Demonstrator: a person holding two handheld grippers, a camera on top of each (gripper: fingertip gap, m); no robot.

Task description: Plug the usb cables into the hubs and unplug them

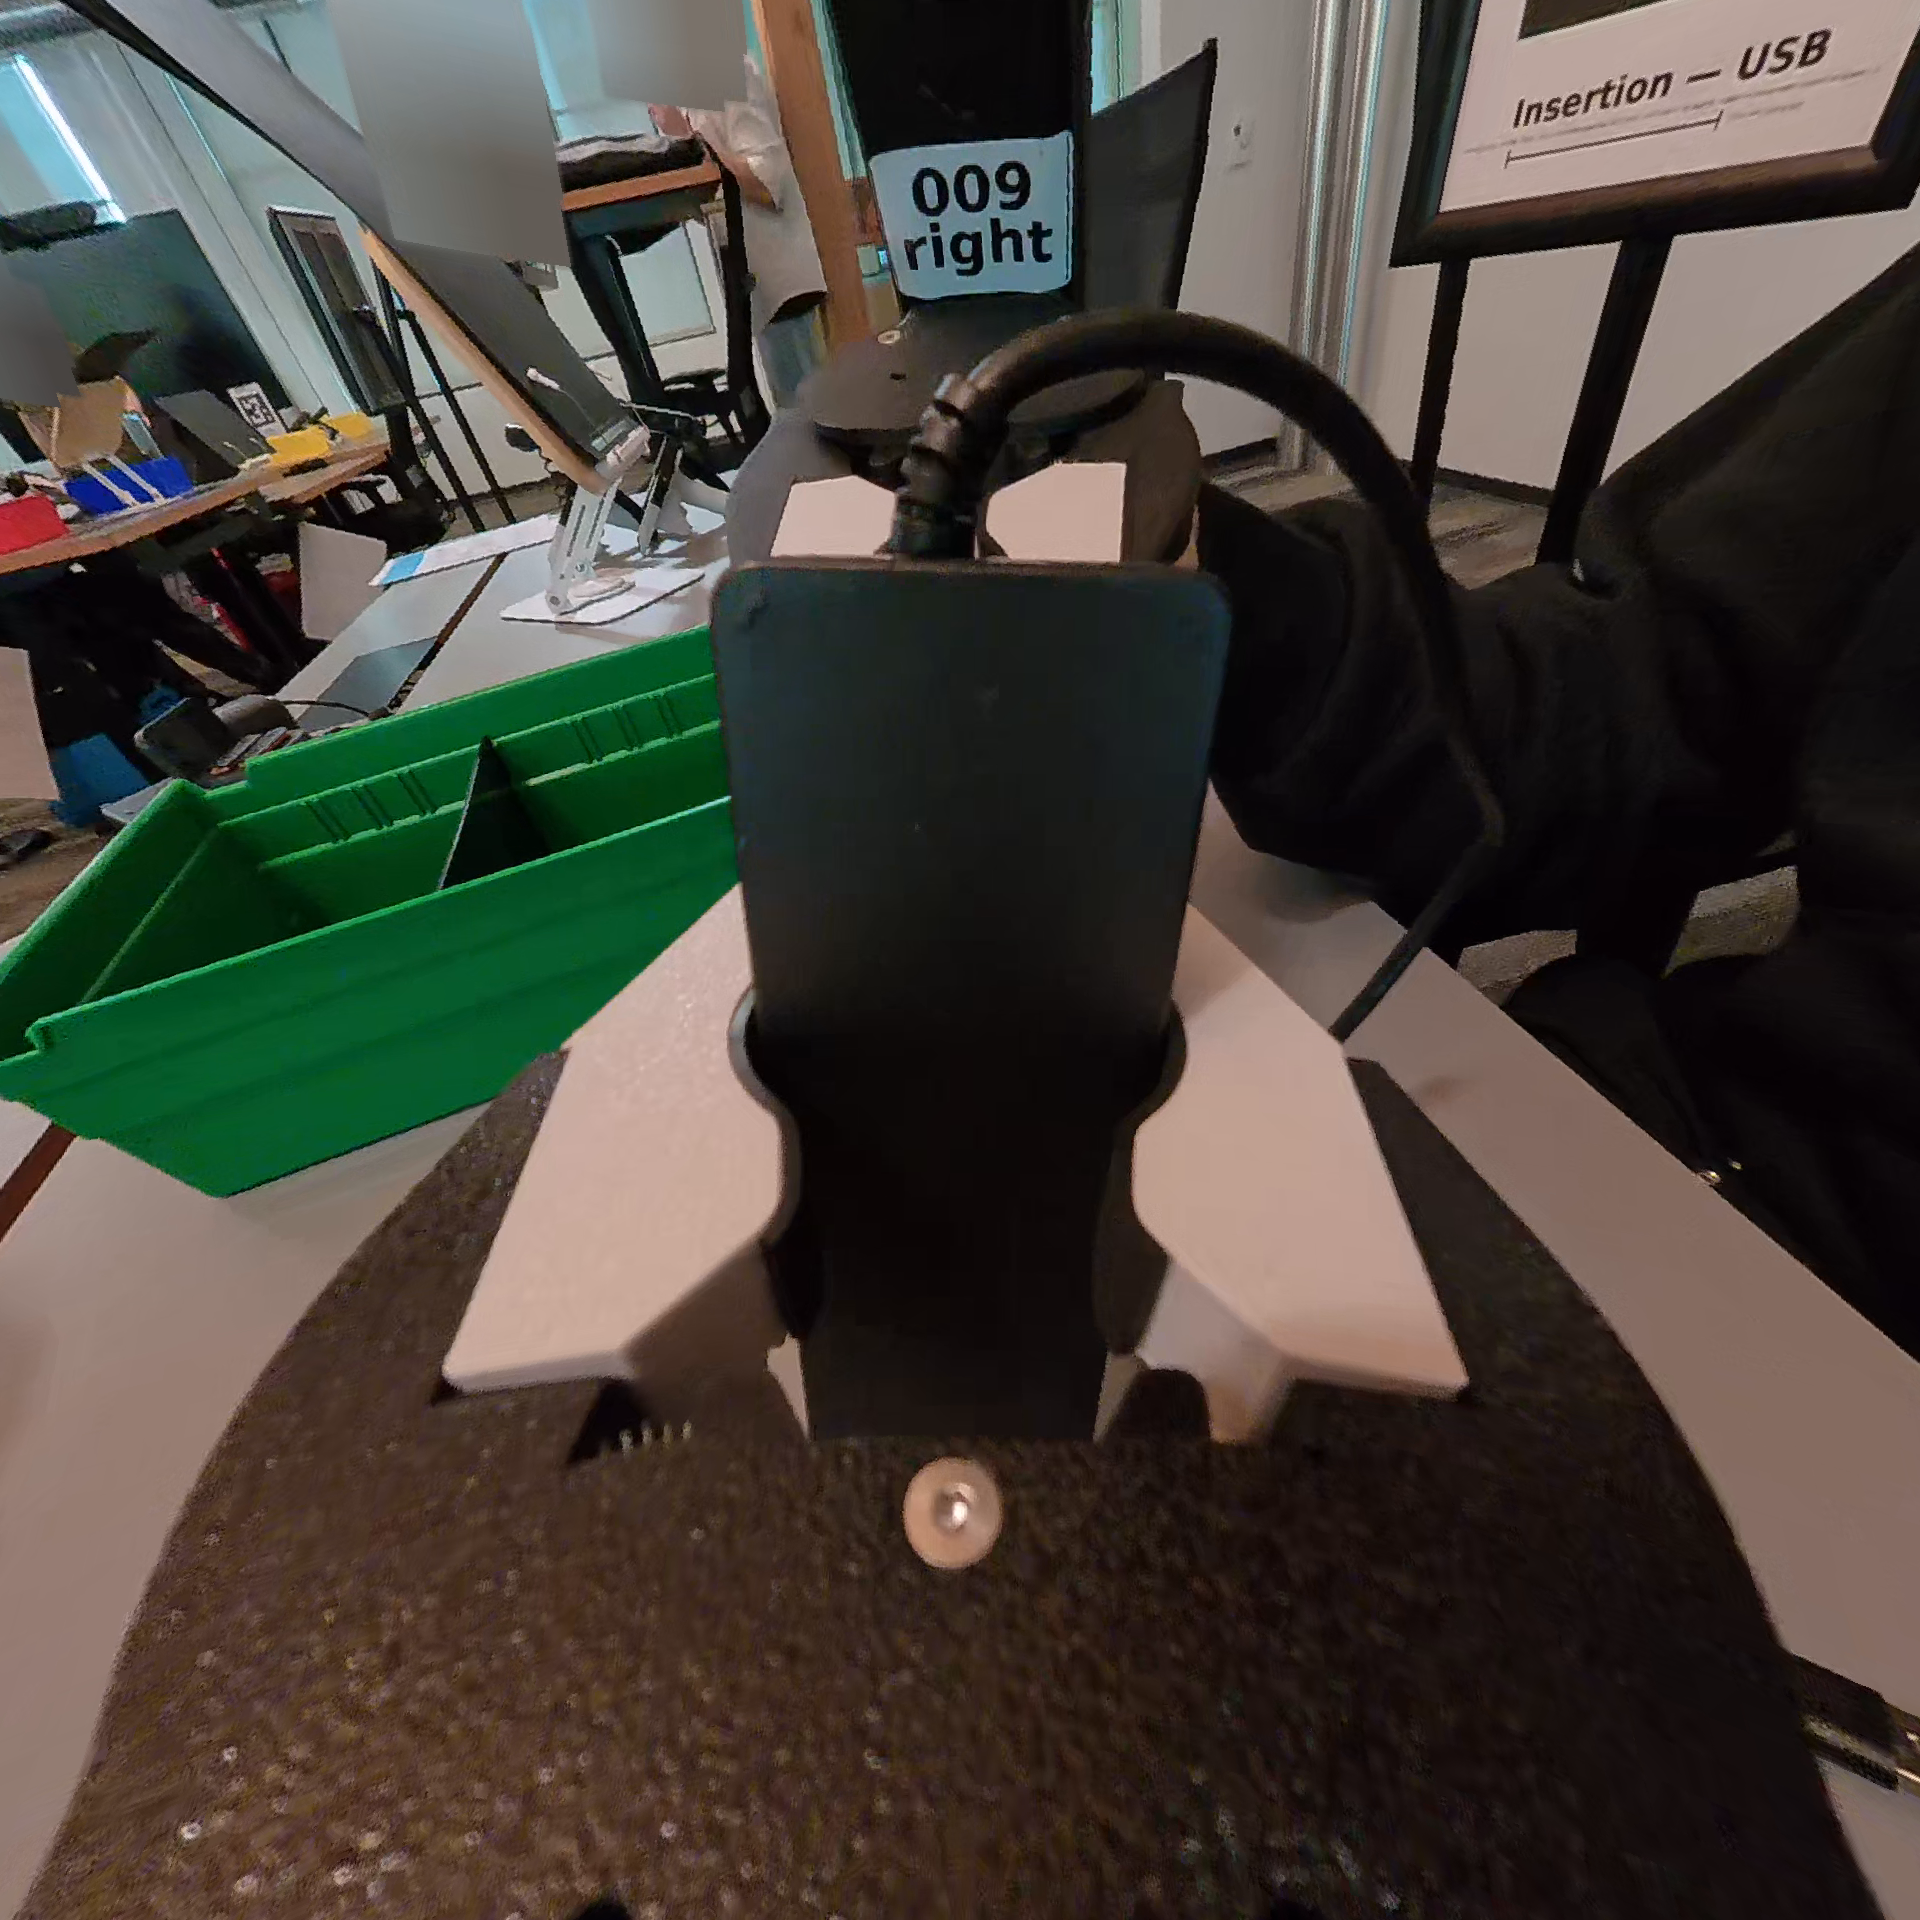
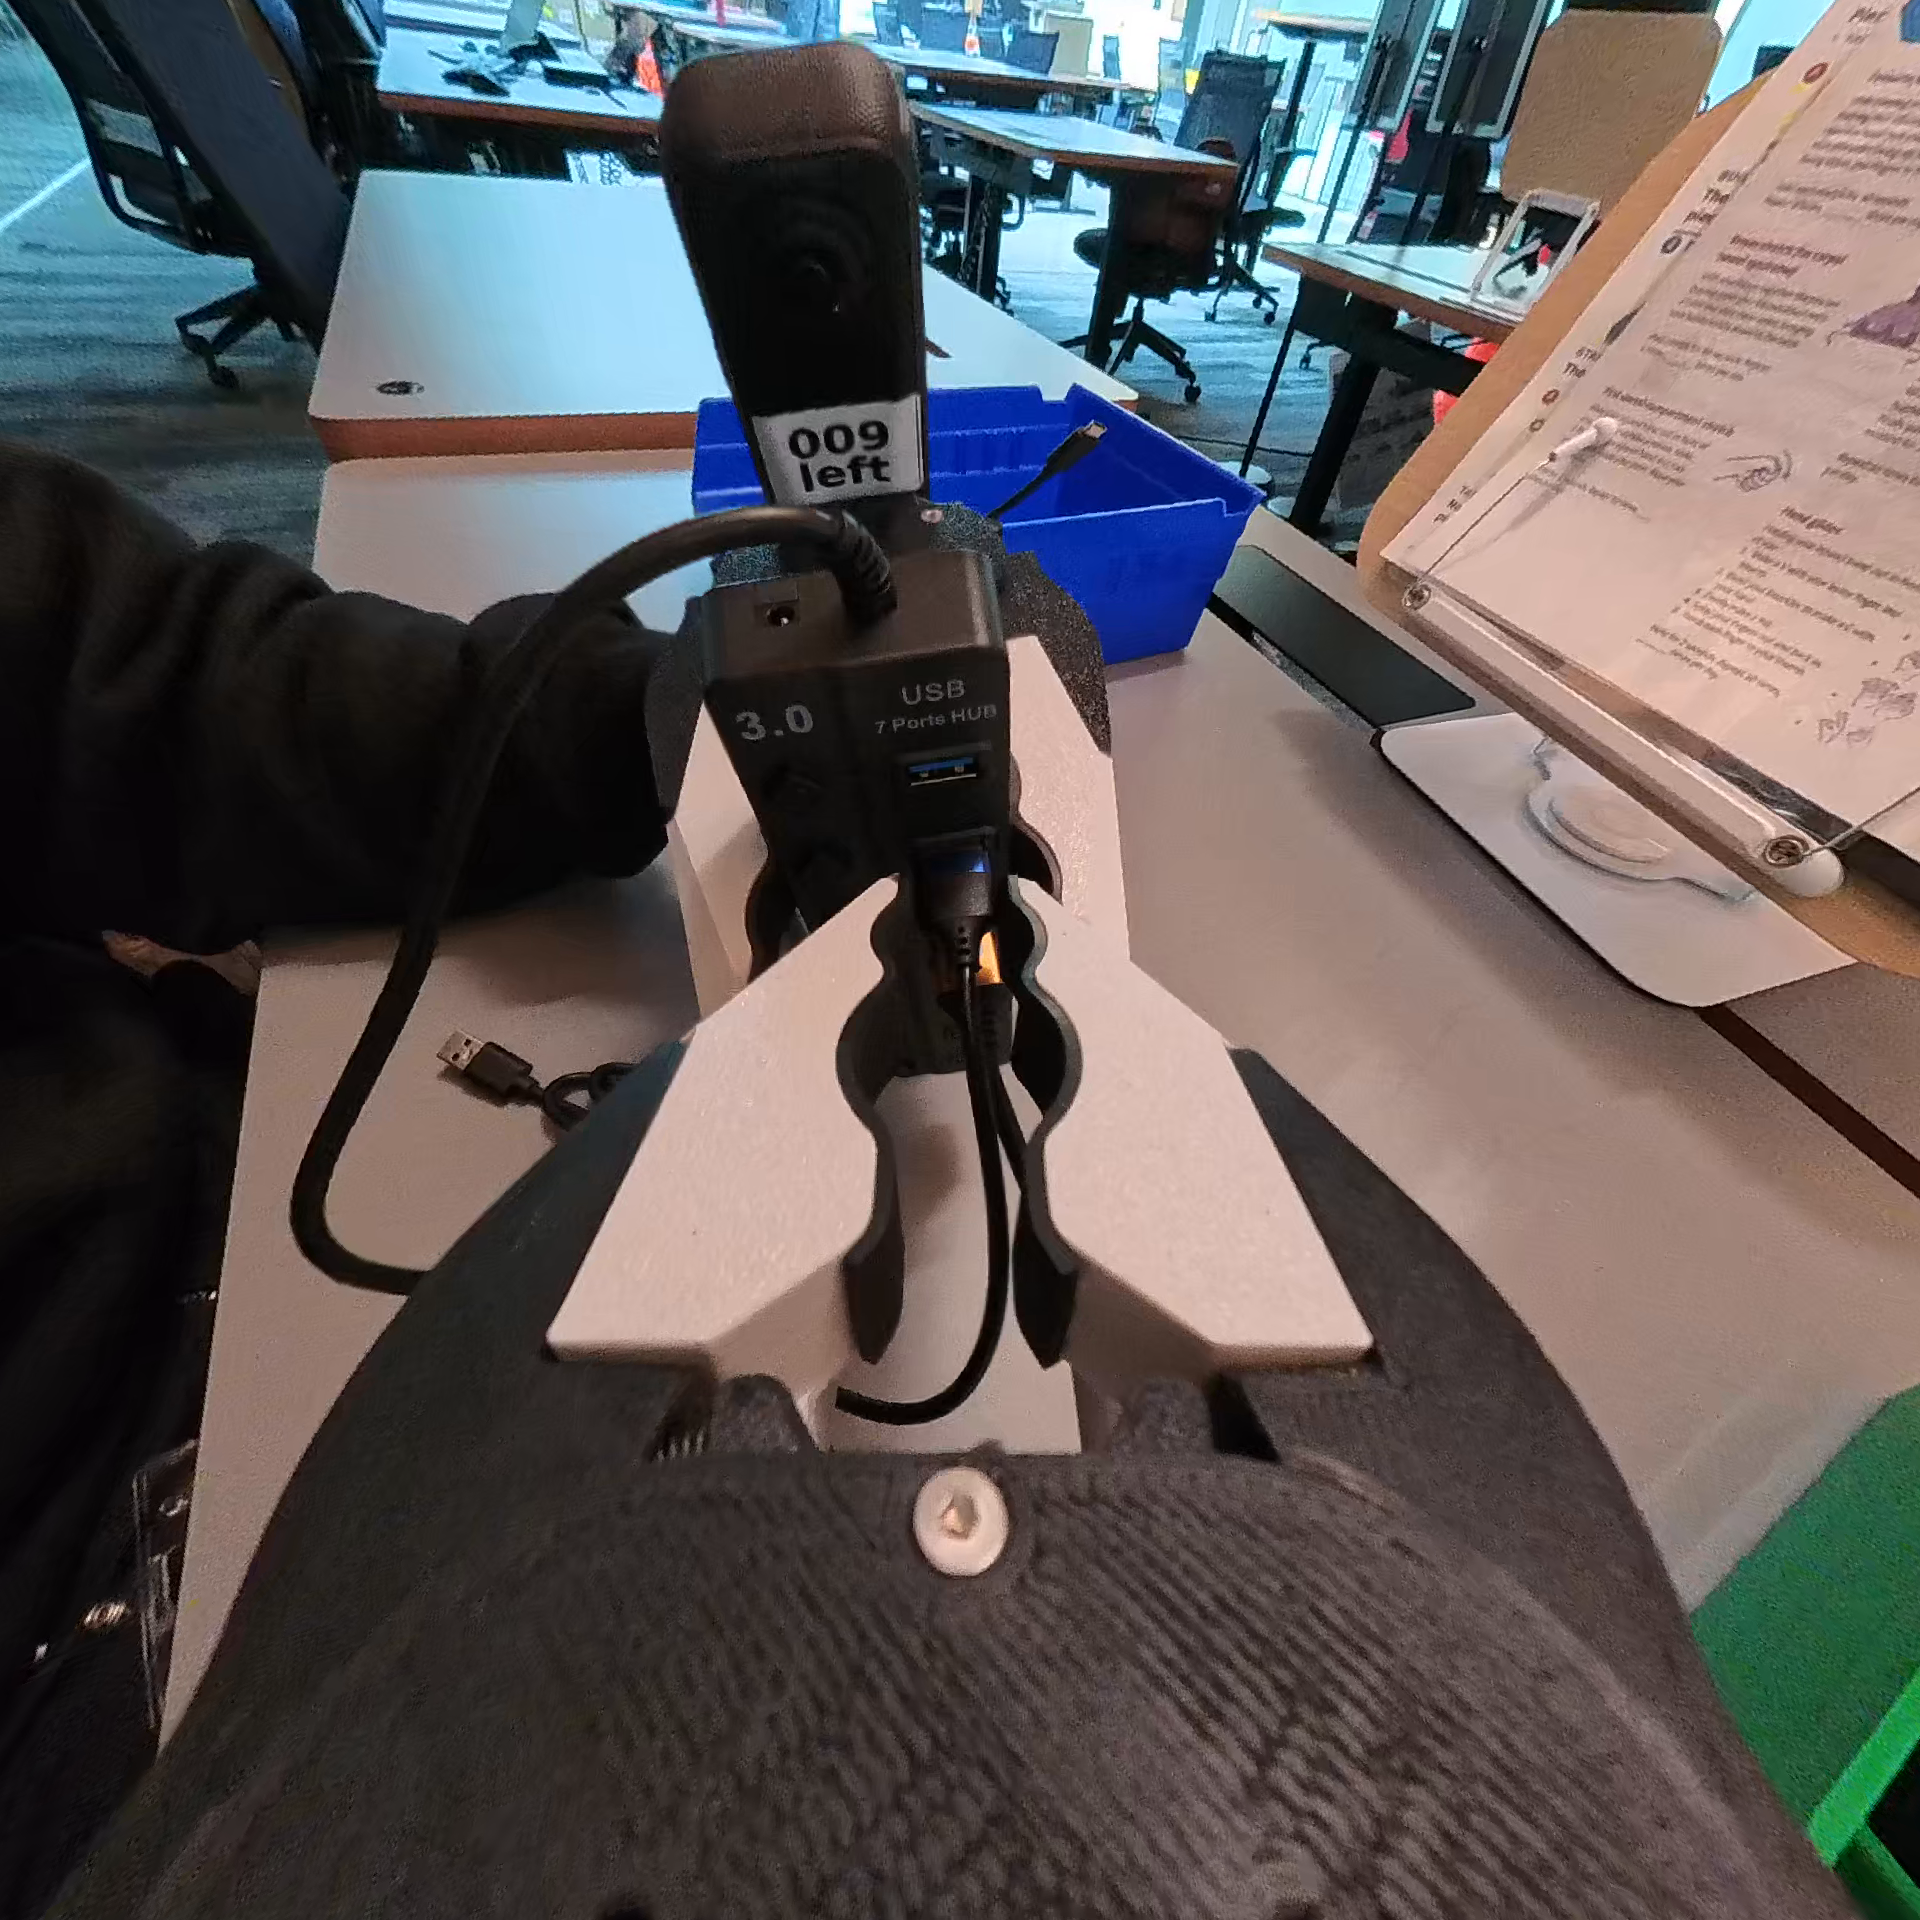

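1. My left gripper (image 1: pixel 961 1132) is clamped on the black USB hub (image 1: pixel 971 831), holding it upright above the white table (image 1: pixel 260 1351); its left wrist view shows only the hub's plain back
2. In the right wrist view the same hub (image 2: pixel 852 717) shows its port side, one blue port open near the top and a plug sitting in the port just below it
3. My right gripper (image 2: pixel 951 997) is closed around that plug (image 2: pixel 961 894), pinching it at its fingertips; the thin black cable (image 2: pixel 982 1195) runs back between the fingers toward the camera
4. The hub's own thick lead (image 2: pixel 416 935) leaves its top and loops down to the left onto the table, ending in a loose USB connector (image 2: pixel 483 1060) lying flat
5. A green bin (image 1: pixel 312 935) sits on the table to the left of the hub, seemingly empty
6. A blue bin (image 2: pixel 1122 540) stands behind the hub with a cable end poking up from it
7. A document stand (image 2: pixel 1662 520) is at the right
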